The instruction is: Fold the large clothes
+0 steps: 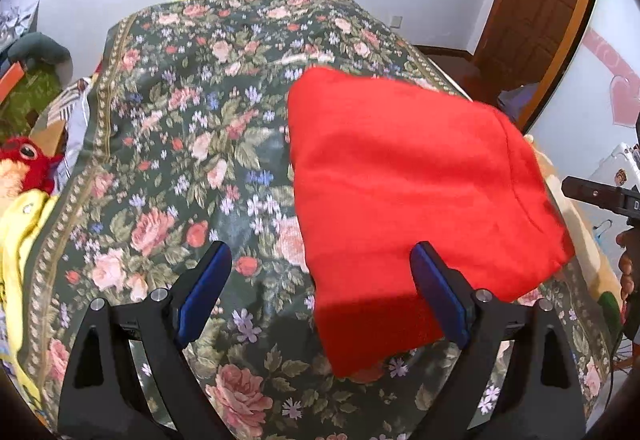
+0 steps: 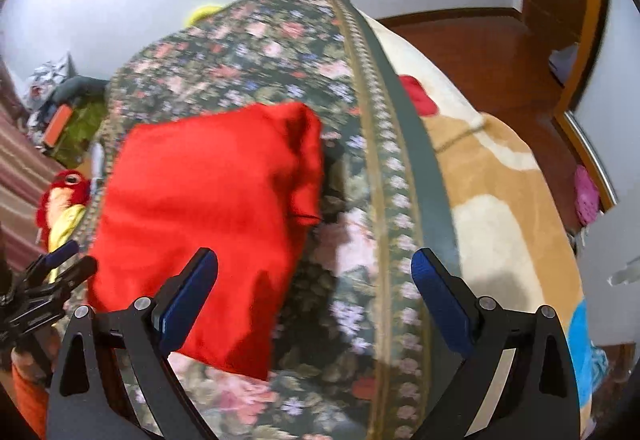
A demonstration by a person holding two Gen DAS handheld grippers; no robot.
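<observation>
The red garment (image 1: 416,184) lies folded into a compact rectangle on the flowered bedspread (image 1: 180,128), near the bed's right edge. It looks soft, light and limp; I judge it will sag and slip unless taken by its layered edges or corners, not mid-panel. My left gripper (image 1: 322,294) hangs over its near corner, fingers spread wide, holding nothing. My right gripper (image 2: 314,294) stands just as wide and empty, above the garment's right edge. A red plush toy (image 1: 24,160) sits well clear.
</observation>
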